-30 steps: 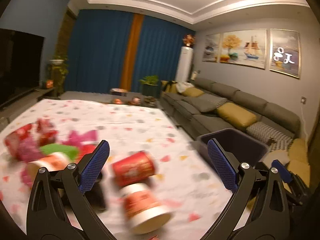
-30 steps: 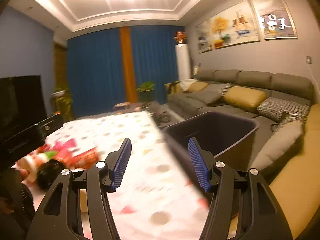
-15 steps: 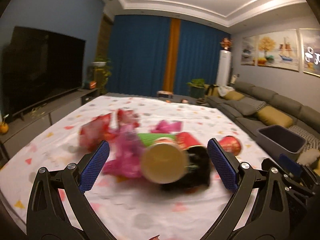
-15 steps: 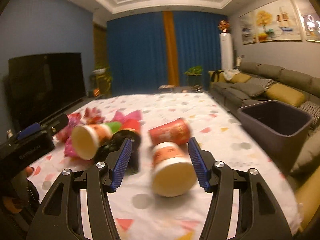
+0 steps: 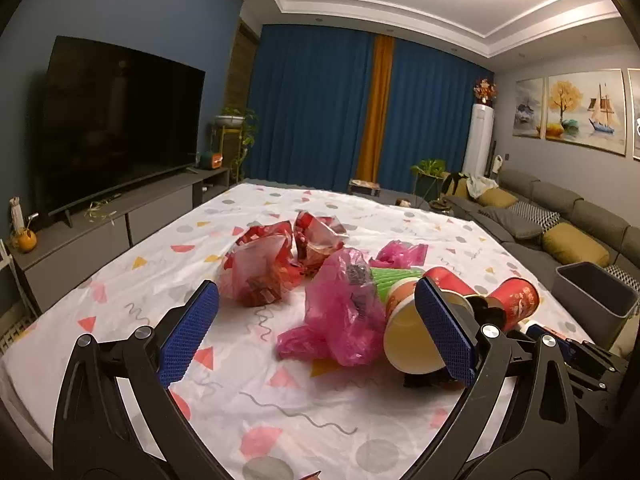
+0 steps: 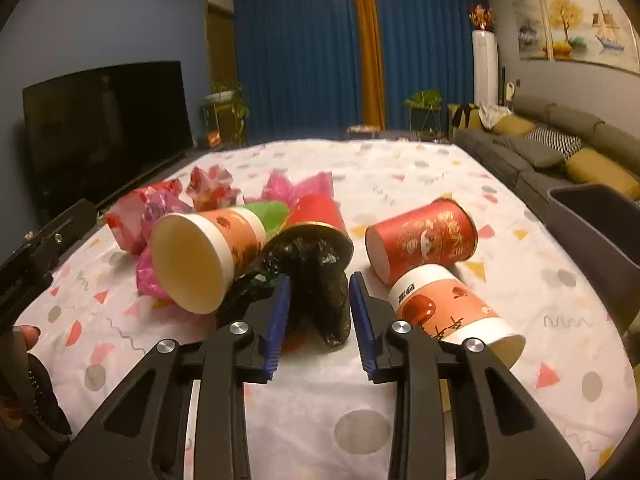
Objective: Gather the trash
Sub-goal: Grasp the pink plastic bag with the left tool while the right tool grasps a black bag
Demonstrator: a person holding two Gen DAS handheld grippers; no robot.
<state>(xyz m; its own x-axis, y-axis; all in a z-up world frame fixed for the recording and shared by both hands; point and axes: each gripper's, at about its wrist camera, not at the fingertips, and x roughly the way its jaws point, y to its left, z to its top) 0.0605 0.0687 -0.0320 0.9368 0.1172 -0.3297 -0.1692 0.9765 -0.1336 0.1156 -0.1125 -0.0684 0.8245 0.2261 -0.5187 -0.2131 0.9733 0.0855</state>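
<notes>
A table (image 5: 132,280) in a patterned white cloth holds a trash pile at its centre. From the left: two crumpled red wrappers (image 5: 260,272), two pink bags (image 5: 340,312), one green cup (image 6: 268,210), four paper cups (image 6: 200,256), most lying on their sides. The left gripper (image 5: 316,328) hangs above the pile, tongs wide apart, holding nothing. The right gripper (image 6: 318,316) has its tongs narrowed around one black bag (image 6: 316,280); contact cannot be told. A grey bin (image 6: 592,232) stands off the right edge. The cloth's near, far and left parts lie bare.
</notes>
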